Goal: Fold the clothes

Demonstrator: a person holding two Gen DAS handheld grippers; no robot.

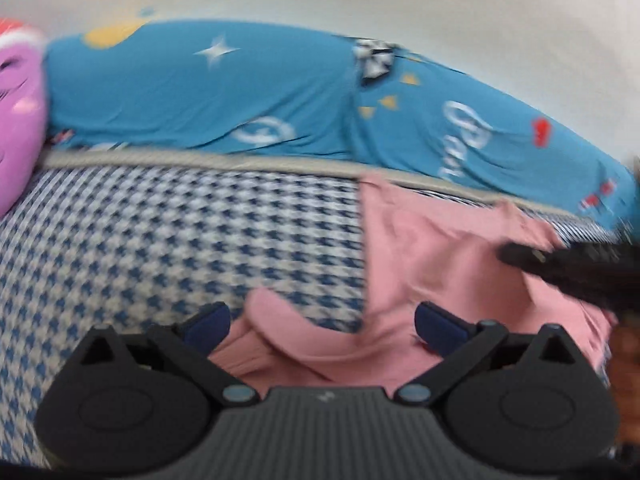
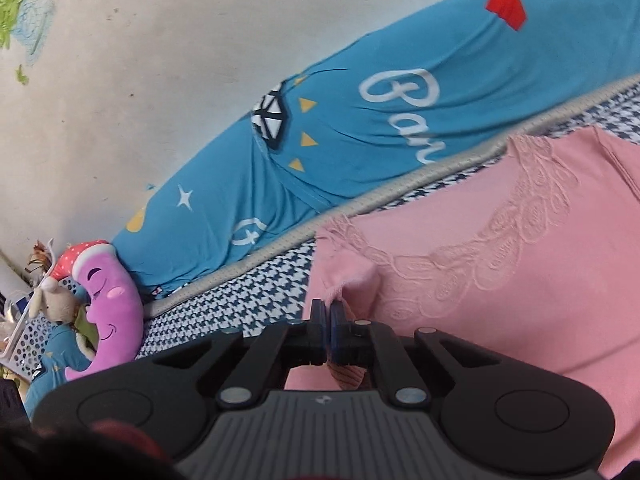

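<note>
plain off-white wall [image 2: 140,60] behind blue printed bolster [image 1: 192,92], houndstooth mattress [image 1: 160,240], purple moon plush [image 2: 114,304]

Pink top [image 2: 500,240] with tone-on-tone lace trim. Blue-white houndstooth mattress [image 1: 180,240], beige piping at edge. Teal cover [image 1: 200,92] printed with white stars and script, yellow triangles, red shapes, black-white diamond. Purple moon plush [image 2: 114,312] (red white-dotted cap). Black grippers, blue pads [image 1: 438,328]. Off-white wall [image 2: 160,60].

Black left gripper [image 1: 322,326] and right gripper [image 2: 329,330] (ribbed grey bodies), blue-padded jaws
</note>
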